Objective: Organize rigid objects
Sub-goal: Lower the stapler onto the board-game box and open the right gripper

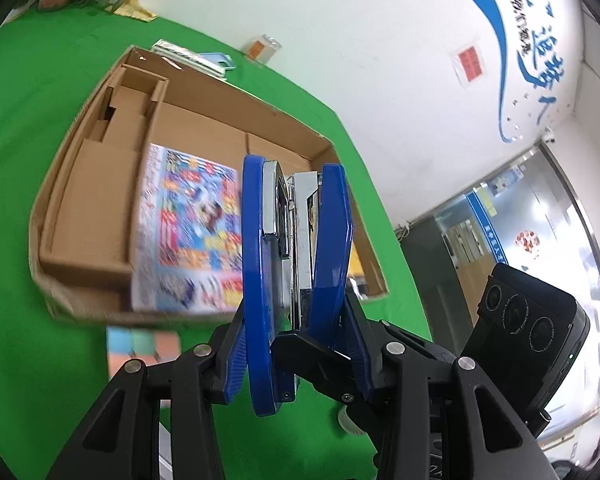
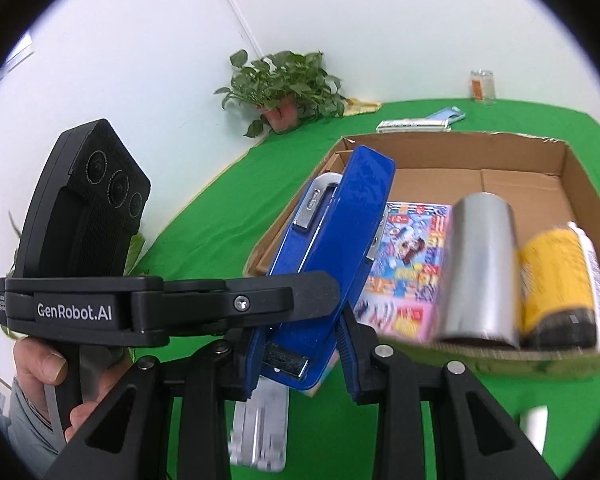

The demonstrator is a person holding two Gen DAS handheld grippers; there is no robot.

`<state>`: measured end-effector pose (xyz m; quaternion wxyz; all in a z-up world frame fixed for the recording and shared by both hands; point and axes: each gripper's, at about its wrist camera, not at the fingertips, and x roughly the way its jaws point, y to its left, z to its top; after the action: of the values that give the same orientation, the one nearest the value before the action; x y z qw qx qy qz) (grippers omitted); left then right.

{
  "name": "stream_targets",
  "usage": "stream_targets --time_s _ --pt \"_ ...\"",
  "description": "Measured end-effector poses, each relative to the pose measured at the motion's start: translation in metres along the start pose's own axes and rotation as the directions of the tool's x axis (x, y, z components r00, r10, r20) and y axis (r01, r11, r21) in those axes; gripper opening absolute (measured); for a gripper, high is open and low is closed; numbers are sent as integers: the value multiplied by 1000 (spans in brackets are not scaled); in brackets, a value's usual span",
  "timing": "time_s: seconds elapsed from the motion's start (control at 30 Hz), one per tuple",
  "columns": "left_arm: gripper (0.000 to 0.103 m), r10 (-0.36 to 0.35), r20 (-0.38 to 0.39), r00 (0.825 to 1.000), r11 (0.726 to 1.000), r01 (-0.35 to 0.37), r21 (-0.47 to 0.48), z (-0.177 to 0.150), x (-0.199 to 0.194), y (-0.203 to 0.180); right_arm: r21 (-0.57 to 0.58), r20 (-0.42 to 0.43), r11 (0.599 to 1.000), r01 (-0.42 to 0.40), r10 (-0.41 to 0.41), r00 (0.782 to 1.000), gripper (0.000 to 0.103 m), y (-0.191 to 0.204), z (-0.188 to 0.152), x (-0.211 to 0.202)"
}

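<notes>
Blue stapler [image 1: 296,264] is clamped between both grippers at once: the left gripper [image 1: 296,344] and the right gripper [image 2: 296,344] each have their fingers closed on its sides, holding it above the green table [image 1: 40,80], just before the cardboard box [image 2: 572,184] containing a colourful booklet [image 2: 412,256], a silver can [image 2: 480,268] and a yellow can [image 2: 556,288].

Bright even indoor light; heavy fisheye bending, dark corners; motion blur on cardboard box [image 1: 204,208] contents.
</notes>
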<state>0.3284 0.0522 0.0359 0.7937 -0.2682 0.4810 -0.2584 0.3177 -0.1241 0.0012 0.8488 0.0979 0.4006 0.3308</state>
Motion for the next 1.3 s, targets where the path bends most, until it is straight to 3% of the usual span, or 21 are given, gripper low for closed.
stream_targets --time_s 0.17,0.4,0.5,0.63,0.83,0.9,1.0,1.07,1.2,1.3 --pt "40 21 -19 1000 998 -22 -53 33 21 32 22 -58 999 -35 36 998 30 -15 24 36" --pt "40 28 -58 998 994 -34 -104 53 54 70 80 -116 996 -41 50 992 30 -34 27 70" --pt "40 49 -65 997 993 -56 -107 58 62 78 86 -126 996 -33 44 991 31 -38 27 77" --pt "40 131 -88 988 987 -138 -85 61 71 83 95 -165 995 6 10 986 30 -42 21 88" --pt "43 156 -76 985 986 -160 -52 63 65 79 124 -166 992 -2 23 986 30 -42 21 89" --pt "51 200 -34 979 979 -201 -20 60 54 71 125 -180 992 7 16 983 30 -40 20 90" --pt "60 205 49 978 979 -205 10 54 25 60 126 -207 992 27 0 978 31 -35 21 97" --pt "63 236 95 967 971 -239 20 51 11 57 113 -198 993 47 -24 980 33 -32 22 98" --pt "63 282 138 950 957 -289 36 38 -7 58 103 -203 992 72 -50 978 33 -27 23 99" --pt "63 315 222 923 936 -341 86 22 -23 46 48 -186 993 105 -95 978 37 -19 22 92"
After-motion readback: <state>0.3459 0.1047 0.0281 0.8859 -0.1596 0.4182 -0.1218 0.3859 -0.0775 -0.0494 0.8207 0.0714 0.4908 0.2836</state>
